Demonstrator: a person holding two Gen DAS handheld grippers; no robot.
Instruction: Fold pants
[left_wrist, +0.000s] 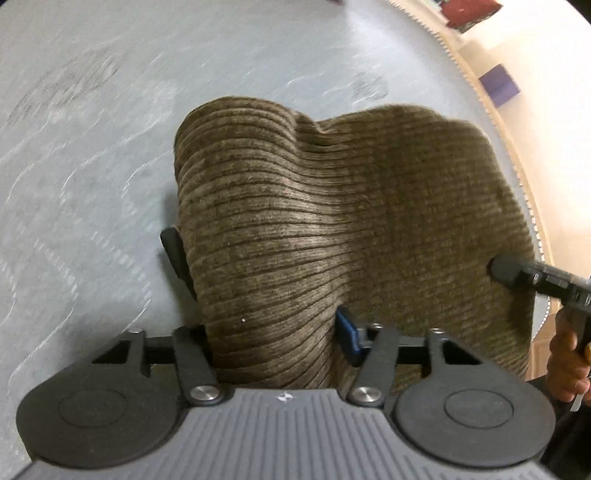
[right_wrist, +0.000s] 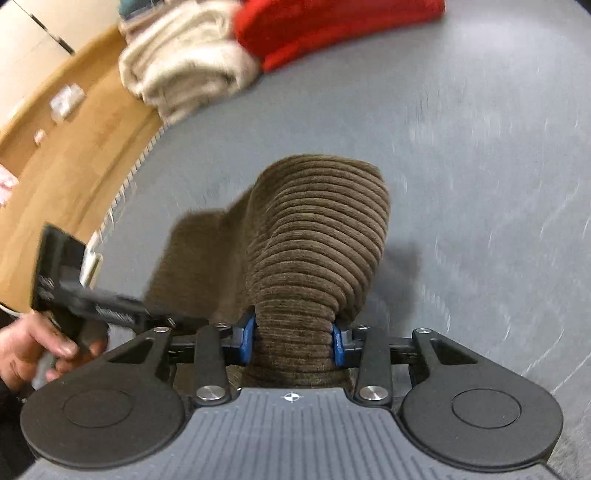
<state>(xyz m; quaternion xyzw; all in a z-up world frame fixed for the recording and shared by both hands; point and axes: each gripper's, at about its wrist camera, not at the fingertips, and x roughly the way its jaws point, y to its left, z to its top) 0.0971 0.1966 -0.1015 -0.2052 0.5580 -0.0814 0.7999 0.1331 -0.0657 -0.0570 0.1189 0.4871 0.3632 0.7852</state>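
Observation:
The pants (left_wrist: 332, 221) are brown ribbed corduroy, held up over a grey table (left_wrist: 92, 166). My left gripper (left_wrist: 273, 332) is shut on a bunched part of the pants; the cloth drapes over it and hides most of its fingers. In the right wrist view my right gripper (right_wrist: 295, 339) is shut on another bunch of the pants (right_wrist: 314, 240), with blue pads (right_wrist: 338, 345) pressing both sides. The right gripper also shows at the right edge of the left wrist view (left_wrist: 517, 273), reaching into the cloth. The left gripper shows at the left of the right wrist view (right_wrist: 110, 306).
A folded cream cloth (right_wrist: 184, 70) and a folded red cloth (right_wrist: 332, 26) lie at the far side of the grey table (right_wrist: 480, 184). A wooden floor (right_wrist: 66, 155) lies beyond the table edge. A purple box (left_wrist: 498, 85) and a dark red object (left_wrist: 469, 14) sit on the floor.

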